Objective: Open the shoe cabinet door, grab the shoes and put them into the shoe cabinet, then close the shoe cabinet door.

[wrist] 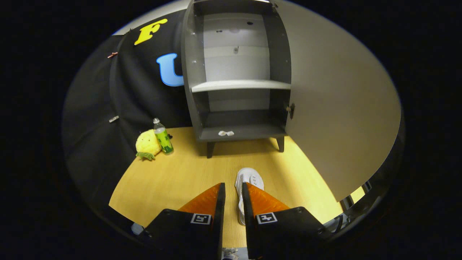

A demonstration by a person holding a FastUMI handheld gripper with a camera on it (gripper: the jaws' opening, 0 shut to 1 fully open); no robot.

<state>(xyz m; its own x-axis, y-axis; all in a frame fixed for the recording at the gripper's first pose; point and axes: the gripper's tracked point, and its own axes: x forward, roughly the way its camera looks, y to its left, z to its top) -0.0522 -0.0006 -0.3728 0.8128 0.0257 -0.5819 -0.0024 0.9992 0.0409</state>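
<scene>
We see a wooden floor (180, 177) bounded by the booth's black cloth wall (108, 108) on the left. A dark grey shoe cabinet (191, 90) stands on short legs at the far side of the floor, directly ahead of the gripper. Its door (335, 108) is swung fully open to the right, with a small knob (291, 110) near the edge that meets the cabinet. Inside we note one pale shelf (240, 85) across the middle and a lower compartment beneath it. A small white item (226, 133) lies on the front lip of the lower compartment; we cannot tell what it is.

To the left of the cabinet, near the cloth wall, a yellow plush toy (147, 143) rests on the floor, with a green-labelled bottle (162, 137) standing upright just beside it.

A white shoe (247, 182) lies on the floor between the cabinet and the gripper (233, 188), well short of the cabinet. The gripper's fingers stand a narrow gap apart. The shoe's near portion sits in that gap and against the right finger, while its front extends just beyond the fingertips. We cannot tell whether both fingers press on it.
</scene>
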